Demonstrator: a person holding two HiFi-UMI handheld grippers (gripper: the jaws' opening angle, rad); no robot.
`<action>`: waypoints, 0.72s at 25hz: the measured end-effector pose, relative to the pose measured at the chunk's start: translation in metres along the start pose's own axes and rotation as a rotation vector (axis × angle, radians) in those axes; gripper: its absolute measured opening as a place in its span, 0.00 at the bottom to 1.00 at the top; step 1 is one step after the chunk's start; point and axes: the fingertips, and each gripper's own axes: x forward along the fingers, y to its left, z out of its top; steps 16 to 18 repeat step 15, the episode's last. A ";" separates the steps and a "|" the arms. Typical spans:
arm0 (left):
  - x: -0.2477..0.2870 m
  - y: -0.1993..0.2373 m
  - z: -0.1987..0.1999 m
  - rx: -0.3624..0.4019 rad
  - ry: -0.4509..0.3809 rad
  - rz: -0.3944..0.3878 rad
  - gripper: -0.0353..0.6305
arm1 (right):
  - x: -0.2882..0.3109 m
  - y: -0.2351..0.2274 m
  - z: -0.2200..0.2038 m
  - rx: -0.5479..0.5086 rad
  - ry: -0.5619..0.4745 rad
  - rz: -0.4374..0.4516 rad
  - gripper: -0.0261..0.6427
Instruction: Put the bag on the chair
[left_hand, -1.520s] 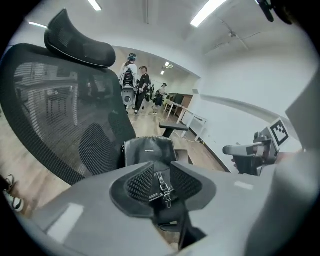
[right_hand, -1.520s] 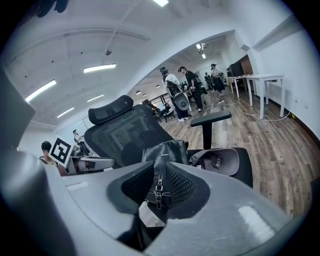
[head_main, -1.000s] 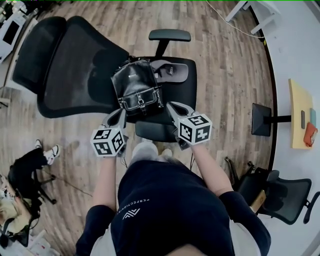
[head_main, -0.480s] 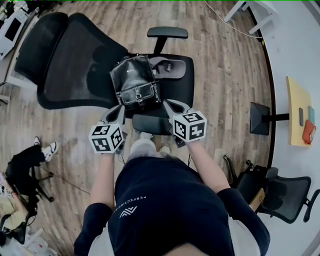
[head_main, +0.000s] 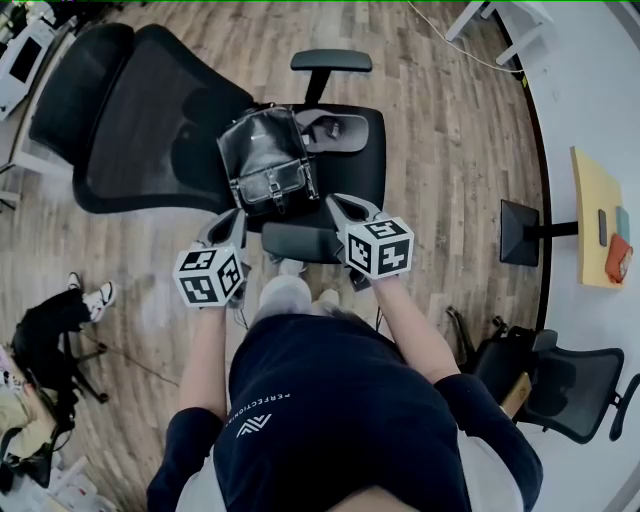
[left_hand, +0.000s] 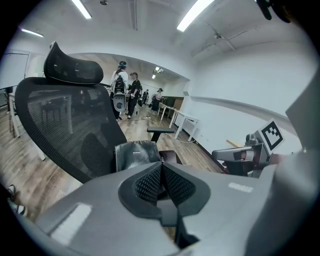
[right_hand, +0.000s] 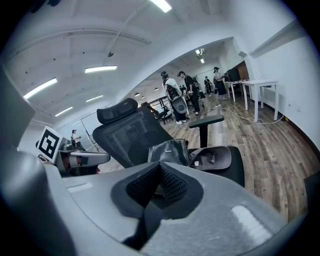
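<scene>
1. Bag (head_main: 268, 160): dark leather and buckled. It rests on the seat of the chair (head_main: 355, 170) with its far end against the mesh backrest (head_main: 150, 120). The buckled flap faces the person.
2. Long axis of the bag: runs away from the person, from the seat's front toward the backrest, slightly slanted in the head view.
3. Left gripper (head_main: 232, 228): jaws pressed together with nothing between them. It sits just off the bag's near left corner and apart from it. In its own view the bag lies straight beyond the jaws.
4. Right gripper (head_main: 340, 208): jaws likewise pressed together and empty. It is just off the bag's near right corner, above the near armrest (head_main: 300, 242).
5. Key relation: the bag lies directly ahead of both grippers and between them. Neither is clearly the nearer.
6. Judgement: the bag appears placed, with no grip remaining on it, so the coming move is probably a withdrawal toward the person.
</scene>
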 end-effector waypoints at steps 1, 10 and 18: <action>-0.001 0.000 -0.001 0.000 0.001 0.002 0.08 | 0.000 0.000 0.000 0.001 0.000 0.001 0.04; -0.001 0.008 -0.004 -0.020 0.016 0.031 0.08 | 0.002 -0.002 -0.001 -0.002 0.017 0.002 0.04; 0.002 0.012 -0.005 -0.026 0.026 0.038 0.08 | 0.004 -0.004 -0.001 -0.004 0.022 0.003 0.04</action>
